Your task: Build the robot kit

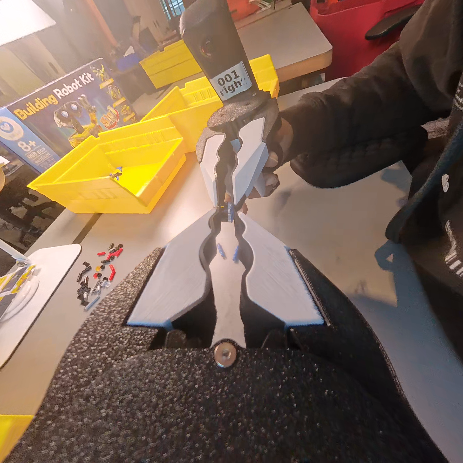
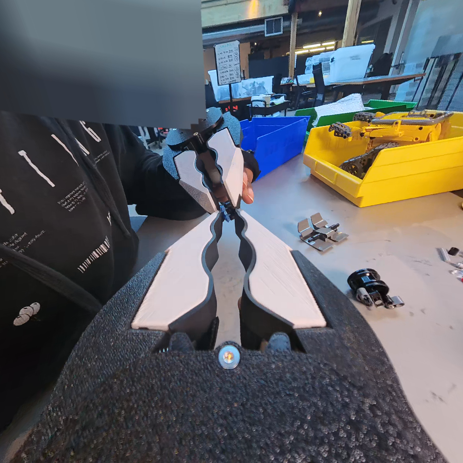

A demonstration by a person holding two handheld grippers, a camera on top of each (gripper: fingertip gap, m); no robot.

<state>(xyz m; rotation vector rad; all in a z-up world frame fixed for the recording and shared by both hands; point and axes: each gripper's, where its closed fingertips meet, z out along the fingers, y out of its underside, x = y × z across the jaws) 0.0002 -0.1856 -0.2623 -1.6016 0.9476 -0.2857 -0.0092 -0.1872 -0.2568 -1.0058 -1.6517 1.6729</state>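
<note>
My left gripper [image 1: 227, 214] and my right gripper [image 2: 228, 212] meet tip to tip above the grey table [image 1: 313, 250]. Between the tips is a small black and blue toy piece [image 1: 225, 211], a black toothed wheel with a blue part. Both pairs of fingers are closed narrowly on it. It also shows in the right wrist view [image 2: 227, 211]. The right gripper [image 1: 226, 201] comes down from above in the left wrist view, held by a hand. The left gripper [image 2: 225, 206] does the same in the right wrist view. Two blue pins [image 1: 221, 250] lie on the table under the left fingers.
A pile of small black, red and grey parts [image 1: 100, 270] lies left. Yellow bins [image 1: 107, 180] and a kit box [image 1: 62, 105] stand behind. On the right are a grey clip piece [image 2: 322, 234], a black wheel assembly [image 2: 373, 290], a yellow bin [image 2: 388, 180] holding a model, and a blue bin [image 2: 273, 140]. Only a small space, under 4 cm, lies between the two pairs of fingers.
</note>
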